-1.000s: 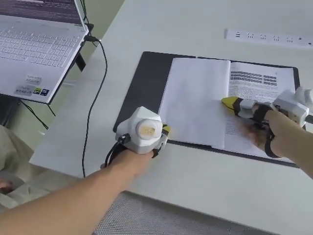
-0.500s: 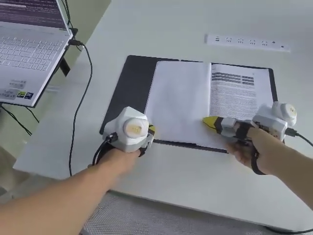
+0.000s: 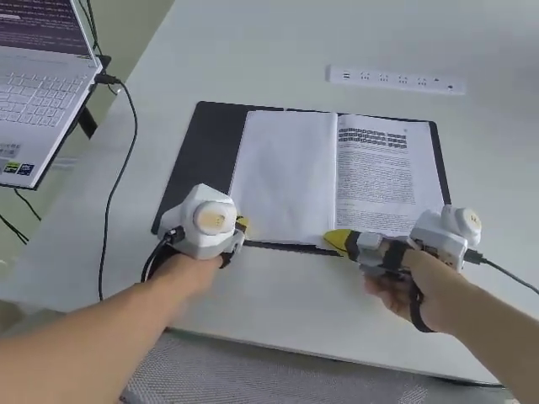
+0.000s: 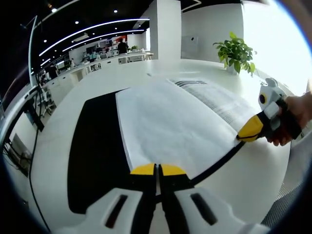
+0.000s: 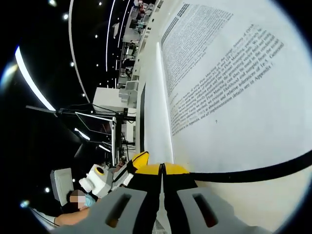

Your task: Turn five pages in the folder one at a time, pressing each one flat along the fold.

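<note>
Black flat folder (image 3: 206, 156) lies open on the white table (image 3: 269, 42). The right gripper (image 3: 335, 241), yellow jaws pressed together, sits at the fold's near end. The left gripper (image 3: 239, 225), jaws likewise together, rests by the blank white page's (image 3: 282, 177) near corner. The press is best kept firm and straight along the crease.

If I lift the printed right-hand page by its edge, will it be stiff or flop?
Probably floppy: the printed page looks like a thin single sheet lying flat in the folder. Likely light, so little force should turn it. Smooth paper may slide under the shut right gripper rather than lift.
</note>
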{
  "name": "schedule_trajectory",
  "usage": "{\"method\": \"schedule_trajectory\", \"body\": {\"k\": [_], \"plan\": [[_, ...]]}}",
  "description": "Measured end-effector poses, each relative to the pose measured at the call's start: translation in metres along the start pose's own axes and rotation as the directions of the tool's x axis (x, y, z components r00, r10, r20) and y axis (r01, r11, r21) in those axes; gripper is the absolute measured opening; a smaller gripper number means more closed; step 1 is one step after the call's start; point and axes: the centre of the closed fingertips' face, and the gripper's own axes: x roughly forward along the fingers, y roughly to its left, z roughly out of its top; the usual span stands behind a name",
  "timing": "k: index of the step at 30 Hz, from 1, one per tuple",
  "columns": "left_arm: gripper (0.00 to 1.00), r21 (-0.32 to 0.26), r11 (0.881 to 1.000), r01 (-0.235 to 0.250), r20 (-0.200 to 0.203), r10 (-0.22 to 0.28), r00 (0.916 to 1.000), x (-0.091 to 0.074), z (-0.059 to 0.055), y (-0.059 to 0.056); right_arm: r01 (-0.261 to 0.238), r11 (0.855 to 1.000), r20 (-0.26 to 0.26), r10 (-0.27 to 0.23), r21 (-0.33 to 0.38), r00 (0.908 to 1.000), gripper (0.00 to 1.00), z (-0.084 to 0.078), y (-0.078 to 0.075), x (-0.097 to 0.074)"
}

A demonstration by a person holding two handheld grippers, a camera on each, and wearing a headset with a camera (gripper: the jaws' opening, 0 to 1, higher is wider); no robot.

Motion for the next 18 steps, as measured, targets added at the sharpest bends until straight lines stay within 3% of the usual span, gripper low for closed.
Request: {"method": "schedule_trajectory", "body": {"k": [8,12,18], "plan": [[0.0,-0.025,1.0,-0.012,-0.01,0.011,0.9999,0.0,0.0,0.0,-0.008,1.0,-0.006,0.008,0.019,1.0,0.0,-0.018,0.002,-0.011],[0.01,-0.05,0.999,-0.02,-0.02,0.019,0.9996,-0.001,0.0,0.0,-0.046,0.998,0.033,0.045,0.039,0.9985,0.0,-0.019,0.014,-0.017],[0.05,-0.057,0.998,-0.017,-0.039,0.014,0.9991,-0.013,-0.005,-0.005,-0.042,0.999,0.085,0.043,-0.01,0.9954,0.0,-0.014,0.026,-0.03]]}}
